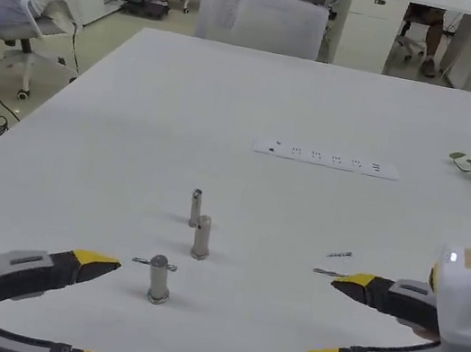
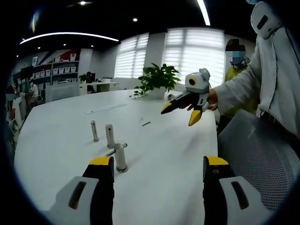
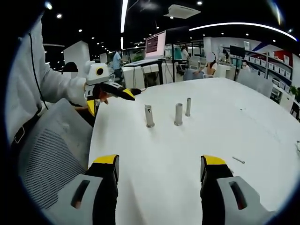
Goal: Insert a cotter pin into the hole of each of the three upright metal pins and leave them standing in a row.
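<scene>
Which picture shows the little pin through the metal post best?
The head view: the cotter pin clearly crosses the nearest metal pin. The left gripper view shows it small; in the right gripper view it's too small to tell.

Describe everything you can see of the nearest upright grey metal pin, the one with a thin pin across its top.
The nearest grey metal pin is a smooth, dull-steel cylinder on a slightly wider round foot, standing upright on the white tabletop. A thin cotter pin passes crosswise through its top, projecting both sides. It fronts a row, apart from the second grey pin and third grey pin. The open left gripper is near, not touching.
</scene>
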{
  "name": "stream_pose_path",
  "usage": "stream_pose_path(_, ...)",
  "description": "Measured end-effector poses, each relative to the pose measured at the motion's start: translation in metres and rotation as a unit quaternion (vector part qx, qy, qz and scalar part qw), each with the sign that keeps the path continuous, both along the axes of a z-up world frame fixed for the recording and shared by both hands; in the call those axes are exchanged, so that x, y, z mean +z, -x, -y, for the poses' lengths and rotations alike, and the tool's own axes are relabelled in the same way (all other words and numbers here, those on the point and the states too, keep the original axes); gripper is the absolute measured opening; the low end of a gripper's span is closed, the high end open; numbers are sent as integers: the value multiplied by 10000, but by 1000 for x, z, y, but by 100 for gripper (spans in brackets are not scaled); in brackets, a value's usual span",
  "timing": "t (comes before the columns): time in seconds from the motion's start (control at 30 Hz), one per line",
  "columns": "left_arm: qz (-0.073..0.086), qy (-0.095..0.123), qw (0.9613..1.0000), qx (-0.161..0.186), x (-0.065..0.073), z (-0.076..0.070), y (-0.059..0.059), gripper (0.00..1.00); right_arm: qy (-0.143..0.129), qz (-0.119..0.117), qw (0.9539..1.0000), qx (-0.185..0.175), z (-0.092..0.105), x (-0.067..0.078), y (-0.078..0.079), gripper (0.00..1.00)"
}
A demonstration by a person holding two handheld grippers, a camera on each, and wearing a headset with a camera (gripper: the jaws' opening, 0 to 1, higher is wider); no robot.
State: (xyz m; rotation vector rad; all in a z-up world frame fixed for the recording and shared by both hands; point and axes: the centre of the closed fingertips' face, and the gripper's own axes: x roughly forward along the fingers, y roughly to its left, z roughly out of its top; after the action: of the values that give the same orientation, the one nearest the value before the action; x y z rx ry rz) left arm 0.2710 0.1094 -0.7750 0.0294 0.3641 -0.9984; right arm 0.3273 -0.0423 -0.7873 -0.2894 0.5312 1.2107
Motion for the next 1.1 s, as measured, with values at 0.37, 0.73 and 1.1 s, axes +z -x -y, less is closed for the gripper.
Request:
stream_pose_path(0.37,-56,37,10000,-14,-4,6,8,76,148,120,9995,264,-42,-11,-38,64)
stream_pose_path(0.73,-38,71,10000,22,-2,6,11,75,60,87,9994,334,-83,-18,-62,55)
stream_pose_path(1.1,-27,126,9999,76,1,4,12,75,-81,-4,9999,96,-110,-31,-87,44)
